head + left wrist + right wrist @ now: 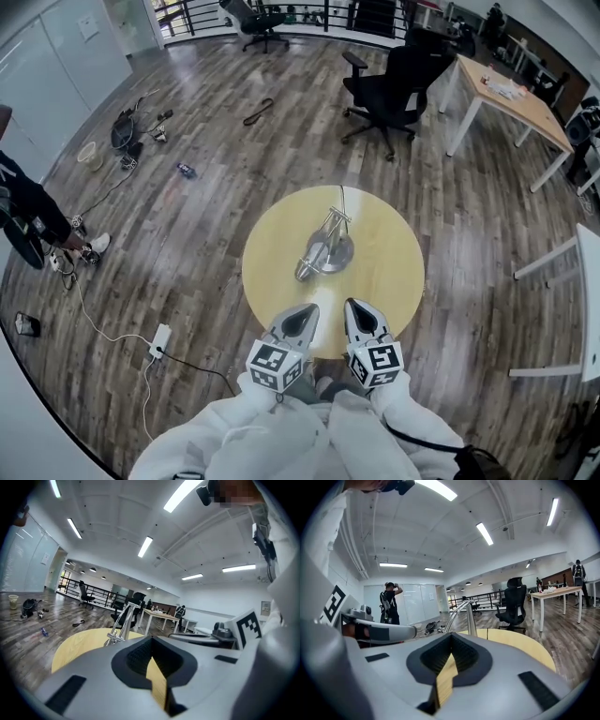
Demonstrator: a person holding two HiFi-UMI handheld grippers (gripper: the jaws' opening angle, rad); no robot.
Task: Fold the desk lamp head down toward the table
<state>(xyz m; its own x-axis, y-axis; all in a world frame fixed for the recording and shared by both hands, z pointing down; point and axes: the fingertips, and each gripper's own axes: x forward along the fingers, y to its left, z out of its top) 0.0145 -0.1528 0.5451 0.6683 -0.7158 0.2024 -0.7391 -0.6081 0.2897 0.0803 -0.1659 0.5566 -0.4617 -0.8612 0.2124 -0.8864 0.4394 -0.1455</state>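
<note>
Round yellow worktop (394,281), rim open on every side, bare wood floor (216,216) all round it. Beyond the far rim and well apart, a black office chair (389,89). Further right, a long wooden desk (511,98) on white legs. To the right, white table frames (567,258), apart from the rim. Off to the left on the floor, a tangle of cables and small gear (131,131), with a person (33,211) at the left edge. Nearer, a white power strip (159,339) with its cord, away from the worktop.

Near the middle of the worktop, the desk lamp (325,251): round metal base, chrome arms leaning up from it, bare yellow surface on all sides. Impossible to tell how far down the head sits.

Over the near rim, side by side and close together, left gripper (302,321) and right gripper (359,314). Both pointed across the worktop toward the lamp and well short of it. Left gripper clenched, pads together, nothing between them. Right gripper likewise clenched and empty. White sleeves (281,431) behind both.
</note>
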